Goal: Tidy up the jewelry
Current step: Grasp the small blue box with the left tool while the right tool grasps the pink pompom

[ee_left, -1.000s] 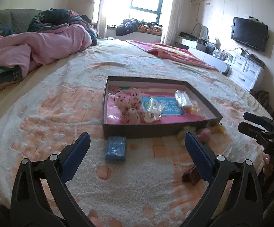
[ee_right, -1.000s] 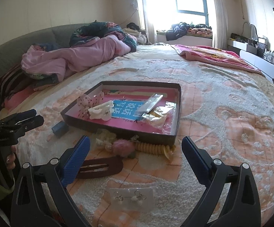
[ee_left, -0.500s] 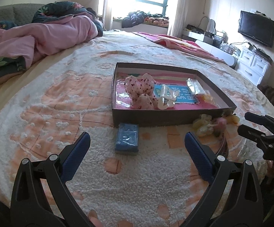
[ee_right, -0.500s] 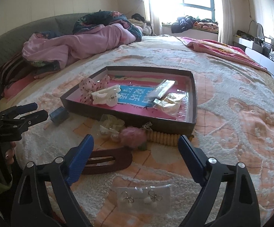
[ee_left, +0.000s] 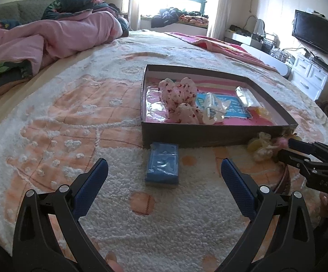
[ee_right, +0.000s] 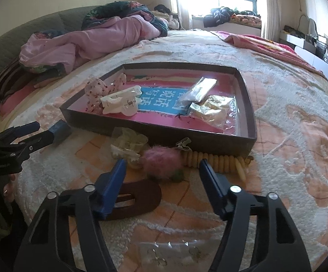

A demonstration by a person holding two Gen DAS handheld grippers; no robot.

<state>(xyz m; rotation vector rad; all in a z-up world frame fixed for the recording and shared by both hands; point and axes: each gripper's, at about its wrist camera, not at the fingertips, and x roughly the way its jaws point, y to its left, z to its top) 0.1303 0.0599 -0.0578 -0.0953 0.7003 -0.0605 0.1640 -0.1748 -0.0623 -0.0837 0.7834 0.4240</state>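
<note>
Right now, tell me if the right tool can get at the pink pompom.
Probably yes: the right tool is open, with the pink pompom just ahead between its fingers and nothing over it.

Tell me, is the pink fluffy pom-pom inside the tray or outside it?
Outside. The pink pom-pom lies on the bedspread, against the tray's near wall.

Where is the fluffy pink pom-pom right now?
In the right wrist view the fluffy pink pom-pom lies on the bedspread just outside the tray's near wall, between the cream bow and the yellow beads.
</note>
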